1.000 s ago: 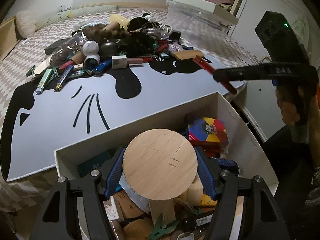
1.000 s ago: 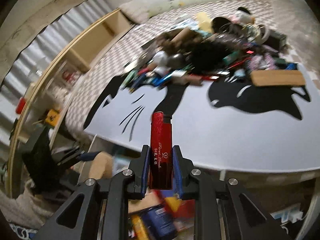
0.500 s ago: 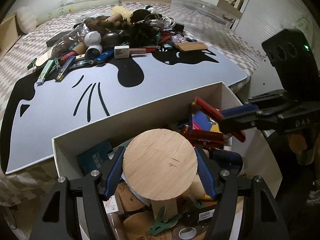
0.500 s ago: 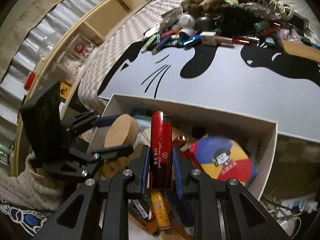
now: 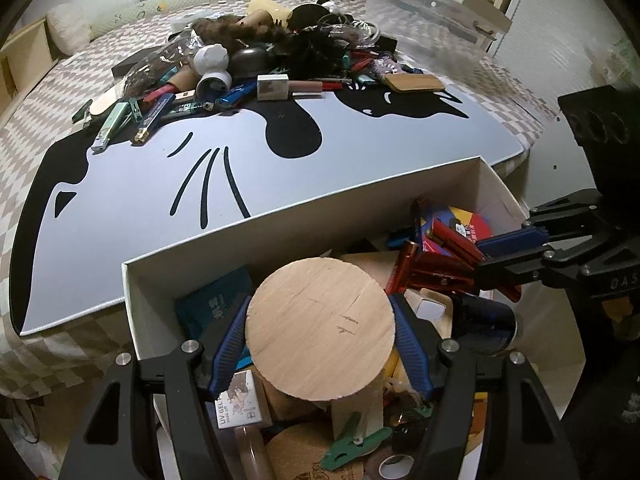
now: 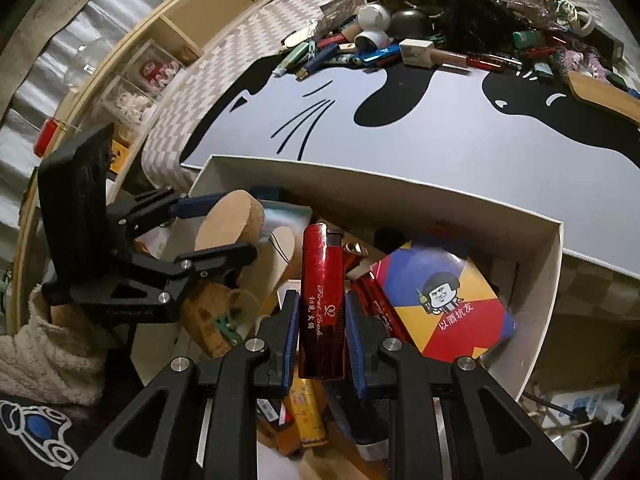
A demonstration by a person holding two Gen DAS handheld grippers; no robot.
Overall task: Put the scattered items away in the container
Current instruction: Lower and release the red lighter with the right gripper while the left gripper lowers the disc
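Note:
A white box stands against the bed's near edge, full of small items. My left gripper is shut on a round wooden block and holds it over the box's left half; it also shows in the right wrist view. My right gripper is shut on a red lighter and holds it low inside the box; the lighter also shows in the left wrist view. A pile of scattered items lies at the far side of the cat-pattern mat.
In the box lie a colourful card box, a green clip and a dark cylinder. A clear plastic bin stands at the back right. Wooden shelves run along the left. A power strip lies on the floor.
My right gripper swung from above the mat down into the box with the red lighter. My left gripper kept the wooden block over the box and sank slightly.

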